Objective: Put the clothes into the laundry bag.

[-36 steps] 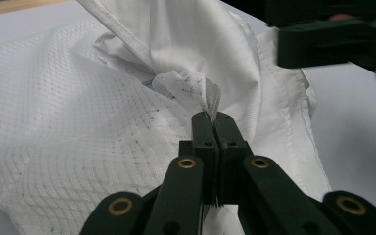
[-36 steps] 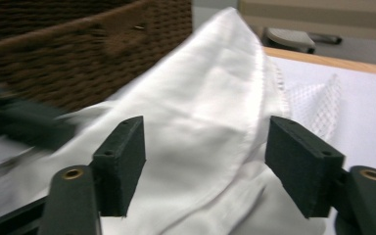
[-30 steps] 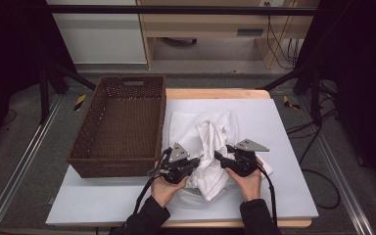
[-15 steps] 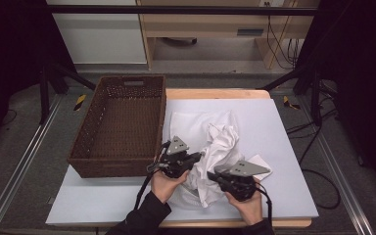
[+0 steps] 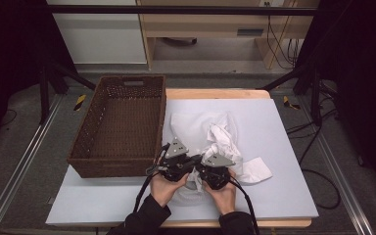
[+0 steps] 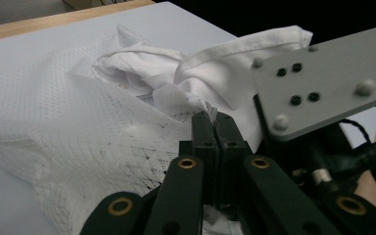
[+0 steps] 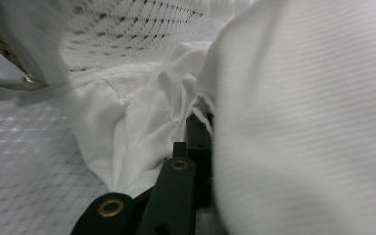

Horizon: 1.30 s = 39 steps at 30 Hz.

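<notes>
**Both grippers clamped on the white garment**

Nearest the table's front edge, two hands are seen side by side, each with one gripper. The left gripper (image 5: pixel 192 163) is closed on a pinch of the mesh fabric, its jaws pressed together on the cloth. The right gripper (image 5: pixel 201 171) has been brought in beside it since a second ago, when it was further right, and its jaws have just been closing; they are now clamped on a fold. With both grips set, the garment is judged ready to be lifted or folded.

One white garment (image 5: pixel 210 134) lies crumpled on the grey board (image 5: pixel 284 186), just right of one empty wicker basket (image 5: pixel 122 122) further back.
</notes>
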{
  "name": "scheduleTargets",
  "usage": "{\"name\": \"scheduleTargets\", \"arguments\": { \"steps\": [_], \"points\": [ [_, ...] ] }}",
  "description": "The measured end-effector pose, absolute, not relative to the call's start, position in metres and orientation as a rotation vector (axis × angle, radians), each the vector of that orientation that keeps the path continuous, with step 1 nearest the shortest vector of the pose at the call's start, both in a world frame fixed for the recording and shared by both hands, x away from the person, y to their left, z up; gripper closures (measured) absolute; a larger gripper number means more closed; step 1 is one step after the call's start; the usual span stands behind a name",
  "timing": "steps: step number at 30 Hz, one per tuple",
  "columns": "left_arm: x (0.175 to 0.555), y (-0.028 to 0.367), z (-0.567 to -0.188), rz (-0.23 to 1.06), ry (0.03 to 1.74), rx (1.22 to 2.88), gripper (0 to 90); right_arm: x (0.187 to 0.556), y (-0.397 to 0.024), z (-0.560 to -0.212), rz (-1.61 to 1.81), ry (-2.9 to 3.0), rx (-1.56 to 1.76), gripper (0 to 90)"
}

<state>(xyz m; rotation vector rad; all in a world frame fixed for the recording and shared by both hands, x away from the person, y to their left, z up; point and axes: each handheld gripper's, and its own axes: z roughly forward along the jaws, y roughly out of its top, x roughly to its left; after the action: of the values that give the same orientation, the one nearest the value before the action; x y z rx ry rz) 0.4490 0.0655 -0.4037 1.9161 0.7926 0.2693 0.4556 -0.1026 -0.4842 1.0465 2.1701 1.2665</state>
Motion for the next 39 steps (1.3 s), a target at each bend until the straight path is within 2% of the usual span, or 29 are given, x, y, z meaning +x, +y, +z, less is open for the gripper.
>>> {"name": "scheduleTargets", "arguments": {
  "steps": [3,10,14,15,17,19,23,26,29,30,32,35,39],
  "points": [
    [0.45,0.068,-0.41,0.28,0.802,1.92,89.0,0.447,-0.113,-0.479,1.354,2.187,1.037,78.1],
    [0.452,0.066,-0.424,0.28,0.812,1.948,88.9,0.409,-0.161,-0.449,1.468,2.093,0.987,65.2],
    [0.452,0.065,-0.426,0.277,0.81,1.956,88.9,0.399,-0.188,-0.428,1.493,1.99,1.006,57.2],
    [0.452,0.064,-0.427,0.278,0.809,1.959,88.9,0.399,-0.191,-0.424,1.488,1.976,1.011,53.7],
    [0.452,0.064,-0.428,0.281,0.808,1.962,88.9,0.405,-0.198,-0.413,1.459,1.927,1.025,40.9],
    [0.451,0.064,-0.428,0.284,0.806,1.963,88.9,0.417,-0.199,-0.405,1.463,1.901,1.062,25.2],
    [0.451,0.065,-0.428,0.289,0.798,1.97,88.8,0.447,-0.195,-0.408,1.397,1.91,1.128,18.5],
    [0.452,0.066,-0.428,0.292,0.796,1.974,88.8,0.469,-0.191,-0.428,1.358,1.999,1.205,37.0],
    [0.453,0.069,-0.426,0.291,0.804,1.965,88.8,0.468,-0.192,-0.441,1.377,2.082,1.206,73.4],
    [0.453,0.069,-0.426,0.289,0.807,1.962,88.8,0.464,-0.194,-0.443,1.406,2.109,1.201,81.5],
    [0.455,0.072,-0.423,0.284,0.819,1.949,88.8,0.453,-0.195,-0.444,1.447,2.138,1.178,87.2],
    [0.456,0.072,-0.415,0.283,0.83,1.935,88.8,0.436,-0.19,-0.442,1.493,2.18,1.064,88.0],
    [0.454,0.067,-0.403,0.295,0.82,1.916,88.9,0.422,-0.16,-0.444,1.476,2.266,0.908,87.9]
  ]
}}
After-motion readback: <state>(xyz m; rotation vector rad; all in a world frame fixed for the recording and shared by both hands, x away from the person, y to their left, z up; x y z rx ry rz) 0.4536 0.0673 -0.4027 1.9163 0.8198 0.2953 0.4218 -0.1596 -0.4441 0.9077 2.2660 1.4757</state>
